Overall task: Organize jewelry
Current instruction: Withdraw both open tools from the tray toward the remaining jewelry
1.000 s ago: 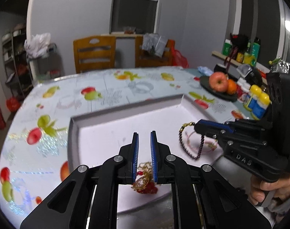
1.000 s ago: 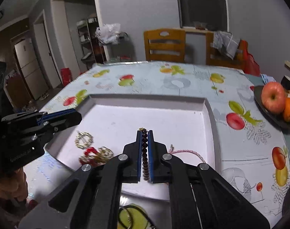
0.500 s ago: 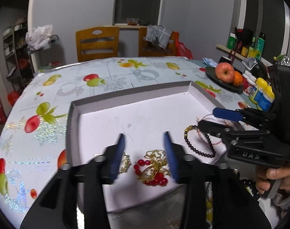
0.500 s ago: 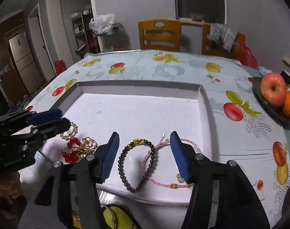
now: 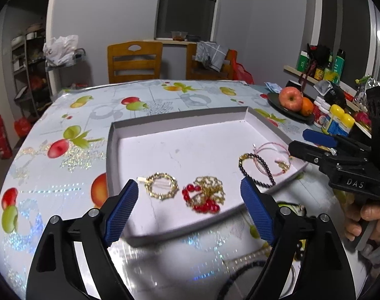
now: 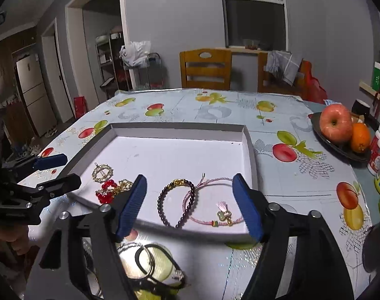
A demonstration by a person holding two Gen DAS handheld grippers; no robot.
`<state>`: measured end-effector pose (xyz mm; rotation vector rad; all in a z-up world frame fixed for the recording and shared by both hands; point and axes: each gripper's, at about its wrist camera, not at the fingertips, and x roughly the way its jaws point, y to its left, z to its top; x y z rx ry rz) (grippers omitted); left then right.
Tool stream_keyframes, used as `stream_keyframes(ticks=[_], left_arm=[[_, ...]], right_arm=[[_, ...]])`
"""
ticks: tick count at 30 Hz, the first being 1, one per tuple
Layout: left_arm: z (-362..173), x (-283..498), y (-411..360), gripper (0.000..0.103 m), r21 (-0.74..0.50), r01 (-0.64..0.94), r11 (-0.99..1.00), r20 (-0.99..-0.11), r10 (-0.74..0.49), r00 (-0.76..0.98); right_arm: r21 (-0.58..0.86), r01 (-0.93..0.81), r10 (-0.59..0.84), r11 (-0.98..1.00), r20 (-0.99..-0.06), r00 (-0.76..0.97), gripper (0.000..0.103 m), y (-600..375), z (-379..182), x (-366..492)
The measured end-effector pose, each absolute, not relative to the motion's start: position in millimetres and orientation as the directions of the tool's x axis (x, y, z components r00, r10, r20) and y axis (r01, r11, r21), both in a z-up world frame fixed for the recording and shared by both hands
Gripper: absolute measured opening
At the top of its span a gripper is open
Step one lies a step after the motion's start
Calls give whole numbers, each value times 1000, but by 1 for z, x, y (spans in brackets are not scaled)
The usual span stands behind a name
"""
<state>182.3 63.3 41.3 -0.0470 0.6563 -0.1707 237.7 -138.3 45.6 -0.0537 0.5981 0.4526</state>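
Observation:
A shallow white tray (image 5: 180, 121) (image 6: 180, 126) lies on the table. In it lie a gold ring-shaped brooch (image 5: 161, 185) (image 6: 102, 173), a gold and red bead piece (image 5: 205, 195) (image 6: 110, 190), a dark bead bracelet (image 5: 256, 168) (image 6: 176, 202) and a pink cord bracelet (image 5: 275, 158) (image 6: 212, 206). My left gripper (image 5: 190, 210) is open and empty, above the tray's near edge. My right gripper (image 6: 190, 207) is open and empty, above the two bracelets. Each gripper shows in the other's view, the left (image 6: 52, 172) and the right (image 5: 312, 142).
More loose jewelry lies on the table in front of the tray: dark cords and thin rings (image 6: 152, 262) (image 5: 250, 262). A dark plate with an apple and an orange (image 6: 340, 127) (image 5: 293, 100) and several bottles (image 5: 337, 122) stand at the right. Two wooden chairs (image 6: 206, 68) stand behind.
Both grippers have opened and pulled back. The left let go of the gold and red piece; the right let go of the dark bead bracelet. Both pieces now lie in the tray.

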Motion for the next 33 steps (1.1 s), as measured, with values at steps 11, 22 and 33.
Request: stream_keyframes(ticks=[11, 22, 33], left_arm=[[40, 138, 53, 89, -89, 166, 982, -596, -186, 781], [25, 110, 39, 89, -77, 207, 975, -643, -207, 738], [16, 99, 35, 89, -53, 238, 970, -706, -205, 678]], right_arm=[[86, -423, 400, 902, -532, 746, 82, -157, 45, 197], [71, -453, 395, 889, -620, 678, 85, -165, 27, 161], [97, -482, 413, 871, -677, 610, 85, -175, 16, 138]])
